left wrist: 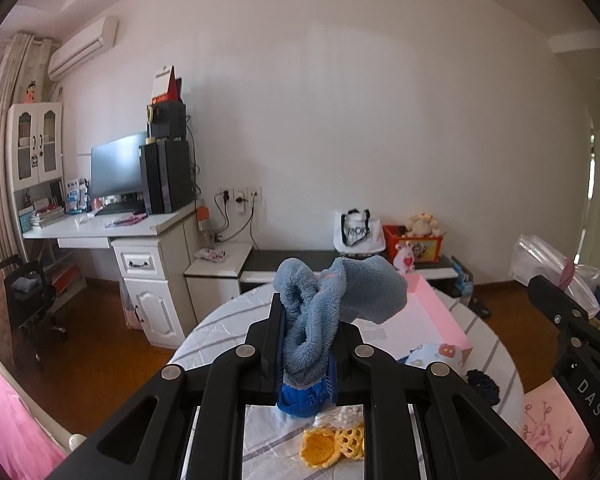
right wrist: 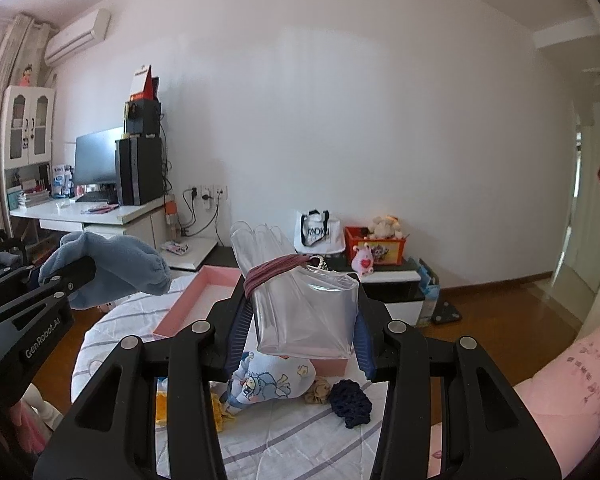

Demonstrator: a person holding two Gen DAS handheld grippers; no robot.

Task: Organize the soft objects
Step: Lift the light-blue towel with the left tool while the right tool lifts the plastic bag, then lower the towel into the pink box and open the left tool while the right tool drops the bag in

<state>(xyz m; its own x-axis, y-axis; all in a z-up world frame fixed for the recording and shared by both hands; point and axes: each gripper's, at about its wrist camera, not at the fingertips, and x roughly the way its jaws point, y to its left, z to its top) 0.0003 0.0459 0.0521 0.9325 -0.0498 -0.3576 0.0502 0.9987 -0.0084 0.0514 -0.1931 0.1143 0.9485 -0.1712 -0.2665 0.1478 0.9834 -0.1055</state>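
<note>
Left wrist view: we are seeing the pink box (left wrist: pixel 440 312) lying open on the bench (left wrist: pixel 216 336), its inside mostly hidden. The left gripper (left wrist: pixel 306 344) is pinching the blue fleece cloth (left wrist: pixel 332 300); it is bunching up above the fingers (left wrist: pixel 274 344).

Right wrist view: the pink box (right wrist: pixel 204 292) is showing a bare floor. The right gripper (right wrist: pixel 300 320) is pinching a clear plastic bag (right wrist: pixel 308 312) banded with a hair tie (right wrist: pixel 268 276), standing between the fingers (right wrist: pixel 242 320).

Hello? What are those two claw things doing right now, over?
Left gripper shut on blue fleece sock. Right gripper shut on clear plastic bundle tied with a band. Both above pink tray. Nothing blocking.
</note>
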